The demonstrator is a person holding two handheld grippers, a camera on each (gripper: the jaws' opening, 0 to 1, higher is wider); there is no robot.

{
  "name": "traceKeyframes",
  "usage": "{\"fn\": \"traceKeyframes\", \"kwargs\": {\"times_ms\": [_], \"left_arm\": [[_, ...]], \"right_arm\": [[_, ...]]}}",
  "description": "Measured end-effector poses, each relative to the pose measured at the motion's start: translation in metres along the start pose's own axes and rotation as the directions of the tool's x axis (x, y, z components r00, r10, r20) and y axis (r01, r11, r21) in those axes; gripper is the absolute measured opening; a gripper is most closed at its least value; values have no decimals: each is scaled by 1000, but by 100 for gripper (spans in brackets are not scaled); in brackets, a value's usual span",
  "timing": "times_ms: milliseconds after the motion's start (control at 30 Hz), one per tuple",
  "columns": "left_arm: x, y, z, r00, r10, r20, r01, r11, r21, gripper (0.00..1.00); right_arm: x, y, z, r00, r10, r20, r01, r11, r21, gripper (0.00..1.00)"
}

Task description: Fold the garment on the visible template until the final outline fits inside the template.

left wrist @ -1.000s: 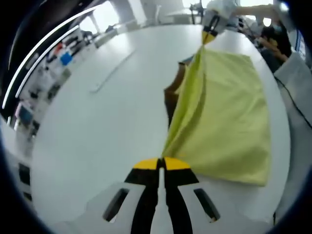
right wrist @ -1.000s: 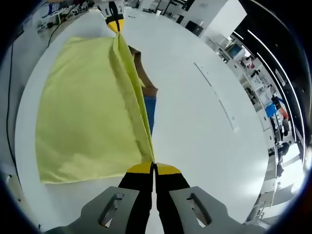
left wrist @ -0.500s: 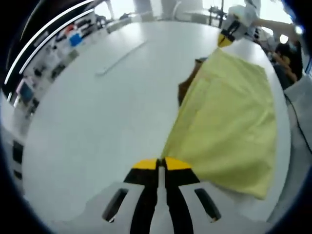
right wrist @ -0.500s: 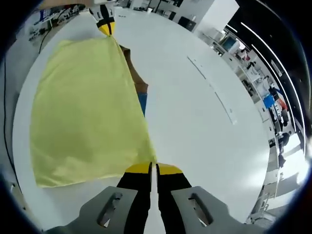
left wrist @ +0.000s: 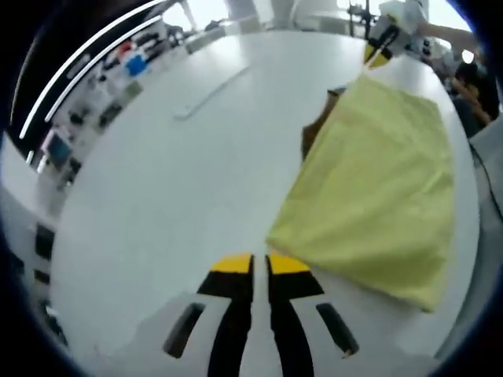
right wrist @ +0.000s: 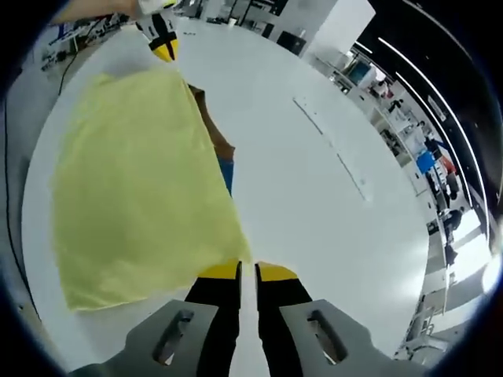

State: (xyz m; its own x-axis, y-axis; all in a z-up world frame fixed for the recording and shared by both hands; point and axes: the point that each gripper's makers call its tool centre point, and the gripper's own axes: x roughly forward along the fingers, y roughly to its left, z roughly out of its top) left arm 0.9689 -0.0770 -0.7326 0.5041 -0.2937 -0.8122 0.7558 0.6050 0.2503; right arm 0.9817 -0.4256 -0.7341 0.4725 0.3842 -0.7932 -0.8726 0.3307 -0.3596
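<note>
A yellow garment (left wrist: 377,196) lies flat on the white table (left wrist: 173,204), folded into a rough rectangle. A brown edge of the template (left wrist: 313,135) sticks out from under its left side. My left gripper (left wrist: 259,263) is open just off the garment's near corner, with nothing between its jaws. Across the cloth, the right gripper (left wrist: 380,49) hovers at the far corner. In the right gripper view the garment (right wrist: 134,196) covers most of the template, leaving brown (right wrist: 214,135) and blue (right wrist: 226,174) showing. My right gripper (right wrist: 247,271) is open at the near corner, and the left gripper (right wrist: 161,43) is far off.
A long pale strip (left wrist: 212,90) lies on the table away from the garment, also seen as the strip (right wrist: 330,149). Shelves with coloured items (left wrist: 118,71) line the room's side. A person's arm (left wrist: 448,35) reaches in behind the far gripper. A dark cable (right wrist: 16,118) runs by the table edge.
Both grippers were shut on the lifted folded edge, laid it over flat, and have now opened and let go. The garment rests on the table.
</note>
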Motion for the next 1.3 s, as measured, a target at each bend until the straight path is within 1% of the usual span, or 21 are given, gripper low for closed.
{"fn": "traceKeyframes", "kwargs": {"times_ms": [100, 167, 200, 233, 267, 300, 333, 400, 433, 533, 600, 633, 700, 733, 767, 833, 933, 967, 1067, 1167, 1300], "left_arm": [[-11, -8, 14, 1000, -3, 30, 3, 1000, 19, 6], [-19, -15, 24, 998, -6, 55, 4, 1000, 28, 9], [-24, -22, 31, 997, -14, 76, 12, 1000, 27, 10], [-27, -29, 37, 995, -33, 94, 31, 999, 28, 11], [-32, -40, 45, 990, -63, 127, 60, 998, 25, 12], [-35, -46, 49, 988, -72, 137, 70, 997, 18, 13], [-38, -56, 51, 986, -93, 138, 89, 995, 35, 13], [-42, -65, 52, 986, -97, 134, 93, 995, 36, 12], [-43, -75, 52, 985, -118, 129, 112, 992, 55, 11], [-41, -90, 44, 985, -136, 102, 130, 989, 64, 11], [-41, -102, 31, 985, -163, 60, 159, 985, 70, 9], [-43, -103, 22, 988, -154, 25, 153, 987, 42, 9], [-47, -106, 14, 987, -155, 31, 154, 988, 28, 11], [-51, -109, 6, 986, -163, 29, 163, 987, -2, 11], [-53, -111, 0, 986, -166, 22, 166, 986, -32, 11], [-60, -114, -11, 986, -165, 31, 166, 986, -26, 12], [-68, -117, -25, 987, -158, 14, 159, 986, -56, 12], [-71, -119, -30, 987, -157, 19, 158, 984, -85, 13], [-74, -128, -40, 986, -167, 30, 169, 975, -142, 13], [-74, -136, -50, 986, -167, 17, 168, 974, -154, 13], [-75, -138, -52, 986, -162, 31, 165, 968, -188, 13]], "right_arm": [[-4, 3, 8, 1000, -7, 14, 7, 1000, 13, 11], [-7, 11, 14, 1000, 5, 22, -6, 1000, 22, 14], [-10, 16, 19, 999, 9, 32, -10, 999, 32, 16], [-13, 20, 23, 999, 16, 43, -17, 999, 35, 16], [-16, 25, 28, 998, 17, 58, -19, 999, 42, 16], [-19, 27, 31, 998, 15, 67, -18, 999, 49, 15], [-23, 34, 35, 996, 28, 82, -32, 998, 51, 15], [-27, 45, 37, 995, 45, 89, -51, 997, 66, 15], [-28, 51, 37, 994, 57, 90, -63, 996, 67, 14], [-31, 66, 35, 994, 66, 93, -72, 995, 62, 12], [-35, 78, 32, 992, 79, 94, -86, 993, 79, 11], [-37, 83, 29, 992, 80, 95, -90, 991, 102, 11], [-42, 92, 24, 990, 93, 105, -108, 982, 154, 13], [-46, 97, 19, 990, 95, 105, -112, 979, 173, 15], [-49, 99, 15, 991, 90, 102, -107, 979, 176, 17], [-54, 104, 6, 993, 83, 88, -98, 977, 188, 16], [-66, 112, -8, 994, 71, 77, -88, 964, 250, 16], [-68, 113, -11, 995, 68, 74, -85, 960, 266, 16], [-74, 115, -21, 996, 55, 68, -72, 957, 282, 16], [-77, 120, -27, 997, 51, 56, -65, 953, 297, 16], [-79, 124, -31, 997, 46, 62, -64, 939, 338, 17]]}}
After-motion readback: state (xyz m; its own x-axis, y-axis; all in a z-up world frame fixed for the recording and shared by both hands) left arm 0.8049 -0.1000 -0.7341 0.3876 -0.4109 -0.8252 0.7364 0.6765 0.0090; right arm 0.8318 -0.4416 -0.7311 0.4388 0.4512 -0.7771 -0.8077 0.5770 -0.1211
